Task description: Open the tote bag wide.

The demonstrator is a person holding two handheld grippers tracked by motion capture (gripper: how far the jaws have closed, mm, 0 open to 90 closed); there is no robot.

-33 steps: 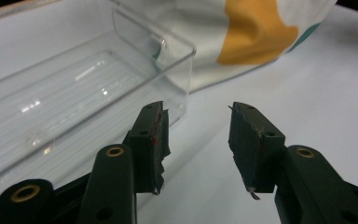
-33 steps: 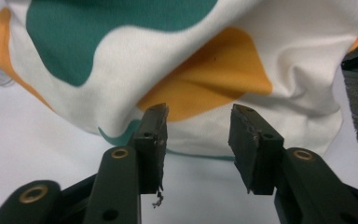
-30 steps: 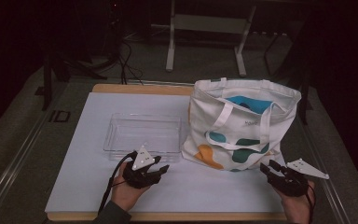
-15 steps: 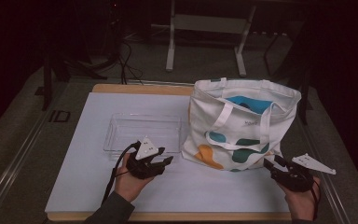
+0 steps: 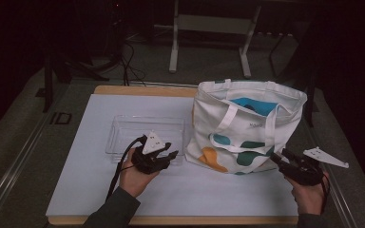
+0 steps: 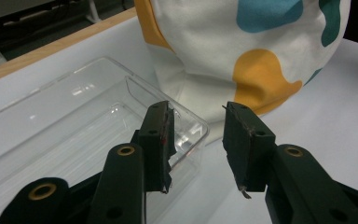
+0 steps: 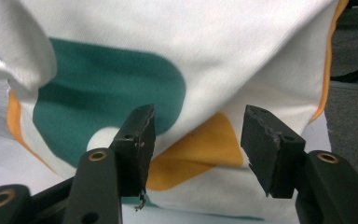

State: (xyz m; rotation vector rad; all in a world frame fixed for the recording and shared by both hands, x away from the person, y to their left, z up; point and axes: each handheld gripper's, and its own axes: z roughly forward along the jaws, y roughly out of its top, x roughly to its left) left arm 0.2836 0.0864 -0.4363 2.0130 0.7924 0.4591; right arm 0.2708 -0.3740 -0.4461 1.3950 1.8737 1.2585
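Observation:
A white tote bag with teal, blue and orange patches stands open on the right of the table. A clear plastic tray lies left of it. My left gripper hovers at the tray's near right corner and points toward the bag. In the left gripper view the gripper has a gap with nothing in it; its jaws have just been closing a little. My right gripper is at the bag's lower right corner. Its jaws have just been opening, and the gripper stands empty just in front of the bag's cloth.
White paper covers the wooden table top. Beyond the far edge stand a metal stand's legs and cables on a dark floor. A rail runs along the table's left side.
Both hands have lifted slightly. The left gripper has moved forward to the tray's near corner. The right gripper has shifted a little to the right beside the bag.

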